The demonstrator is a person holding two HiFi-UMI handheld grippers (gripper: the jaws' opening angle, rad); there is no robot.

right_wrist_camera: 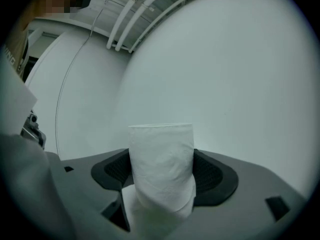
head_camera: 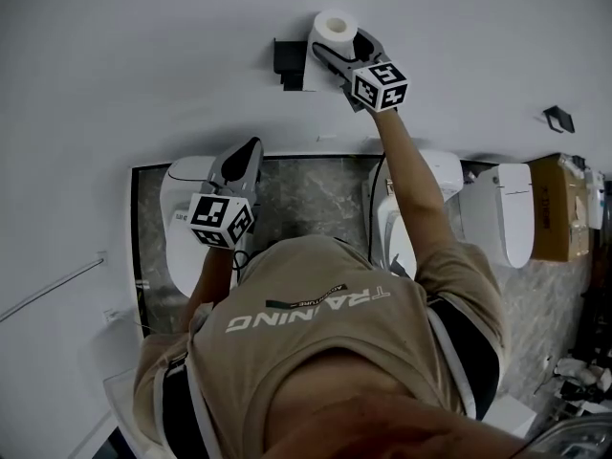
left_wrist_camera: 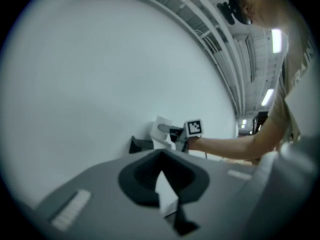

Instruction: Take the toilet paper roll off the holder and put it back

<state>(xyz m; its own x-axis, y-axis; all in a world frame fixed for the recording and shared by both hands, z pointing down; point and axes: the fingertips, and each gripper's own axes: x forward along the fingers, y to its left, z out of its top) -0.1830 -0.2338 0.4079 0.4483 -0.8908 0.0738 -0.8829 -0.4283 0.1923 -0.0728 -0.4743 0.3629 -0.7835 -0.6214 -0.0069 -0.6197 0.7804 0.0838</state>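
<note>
Right hand-held gripper [head_camera: 333, 54] is pinching the one toilet paper roll [head_camera: 334, 25] just beside the single black holder [head_camera: 287, 61] on the wall [head_camera: 143, 46]; left hand-held gripper [head_camera: 252, 147] is hovering lower, jaws pressed together, empty.

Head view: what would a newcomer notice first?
The right gripper is up at the white wall, shut on the toilet paper roll, beside the black holder. The left gripper hangs lower, shut and empty, over a white toilet.
</note>
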